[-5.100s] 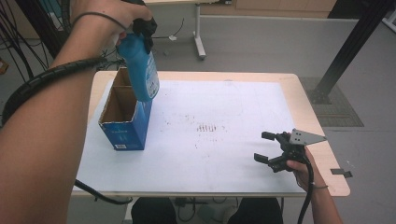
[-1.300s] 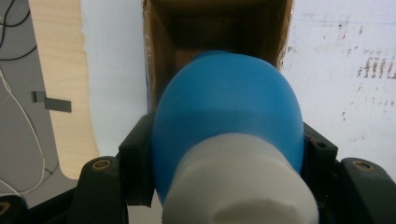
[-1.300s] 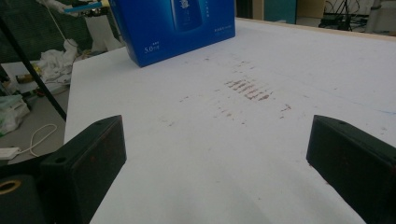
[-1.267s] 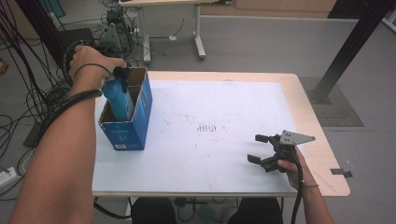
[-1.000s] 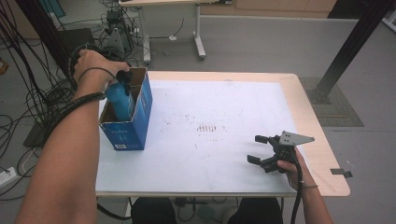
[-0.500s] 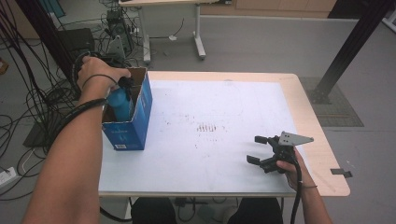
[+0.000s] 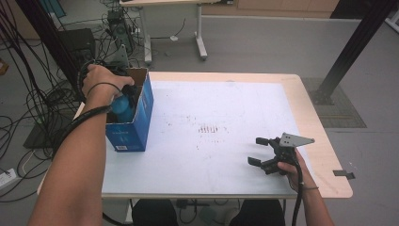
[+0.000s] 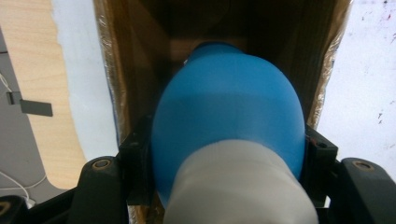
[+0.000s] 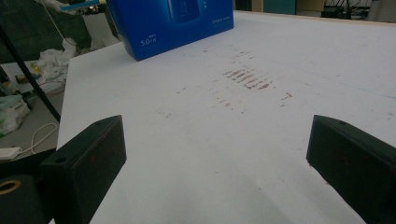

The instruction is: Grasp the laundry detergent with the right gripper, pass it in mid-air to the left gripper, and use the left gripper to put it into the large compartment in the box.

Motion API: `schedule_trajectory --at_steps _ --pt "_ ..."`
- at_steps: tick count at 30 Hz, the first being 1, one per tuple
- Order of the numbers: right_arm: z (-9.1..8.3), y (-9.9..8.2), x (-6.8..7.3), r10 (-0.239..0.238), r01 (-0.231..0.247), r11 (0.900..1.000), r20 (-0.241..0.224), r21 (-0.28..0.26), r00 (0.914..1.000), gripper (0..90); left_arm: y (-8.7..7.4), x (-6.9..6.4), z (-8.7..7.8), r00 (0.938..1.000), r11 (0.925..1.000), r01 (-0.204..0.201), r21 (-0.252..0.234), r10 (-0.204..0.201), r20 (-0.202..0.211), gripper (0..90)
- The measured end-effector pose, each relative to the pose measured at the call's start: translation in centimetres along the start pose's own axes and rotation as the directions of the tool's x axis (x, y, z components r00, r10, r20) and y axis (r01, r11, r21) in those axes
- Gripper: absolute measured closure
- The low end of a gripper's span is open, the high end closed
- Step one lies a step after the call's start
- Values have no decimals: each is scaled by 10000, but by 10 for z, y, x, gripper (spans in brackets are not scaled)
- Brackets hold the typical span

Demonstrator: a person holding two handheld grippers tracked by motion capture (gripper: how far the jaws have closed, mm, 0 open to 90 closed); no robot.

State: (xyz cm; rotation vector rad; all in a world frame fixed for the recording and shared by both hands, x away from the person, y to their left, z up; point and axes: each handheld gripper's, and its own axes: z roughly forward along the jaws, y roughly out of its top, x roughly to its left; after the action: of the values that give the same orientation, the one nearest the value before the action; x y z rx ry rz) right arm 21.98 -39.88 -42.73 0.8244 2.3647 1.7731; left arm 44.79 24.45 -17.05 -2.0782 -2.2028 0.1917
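A blue bottle (image 7: 123, 109) with a grey-white cap end (image 8: 238, 186) stands inside an open blue cardboard box (image 7: 134, 129) at the table's left. My left gripper (image 8: 229, 154) is shut on the bottle's blue body (image 8: 229, 116), one jaw on each side, and reaches down into the box's brown inside. In the high view the hand covers most of that gripper. My right gripper (image 7: 258, 151) rests open at the front right of the table, and nothing lies between its jaws. Its own view looks across the white sheet toward the blue box (image 9: 173, 23).
A white sheet (image 7: 221, 127) with faint reddish marks (image 7: 210, 129) covers the wooden table (image 7: 320, 141). Cables and equipment (image 7: 51, 70) crowd the floor to the left. A black post (image 7: 353, 47) stands beyond the far right corner. Another table's legs (image 7: 200, 42) stand behind.
My left gripper has sunk lower with the blue bottle, which now sits deeper in the box than a second ago. The right gripper has stayed where it was.
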Motion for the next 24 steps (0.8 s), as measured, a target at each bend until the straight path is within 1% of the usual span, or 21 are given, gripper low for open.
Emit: schedule_trajectory --at_steps 6,9,16,18,24 --pt "1 0 0 -10 10 10000 -10 -10 10000 49 2 -4 9 9999 9999 -64 145 66 -84 378" --pt "1 0 0 -17 17 10000 1 18 10000 49 3 -4 10 9999 9998 -85 190 87 -88 377" --pt "1 1 0 5 -5 10000 -5 28 10000 49 4 -2 17 10000 9997 -66 228 67 -30 377" --pt "2 0 0 0 0 10000 -14 20 10000 49 5 -3 20 10000 9995 -49 315 51 -62 377" --pt "2 -1 0 48 -48 10000 -6 45 10000 49 5 -2 22 10000 9994 -80 325 82 -32 377"
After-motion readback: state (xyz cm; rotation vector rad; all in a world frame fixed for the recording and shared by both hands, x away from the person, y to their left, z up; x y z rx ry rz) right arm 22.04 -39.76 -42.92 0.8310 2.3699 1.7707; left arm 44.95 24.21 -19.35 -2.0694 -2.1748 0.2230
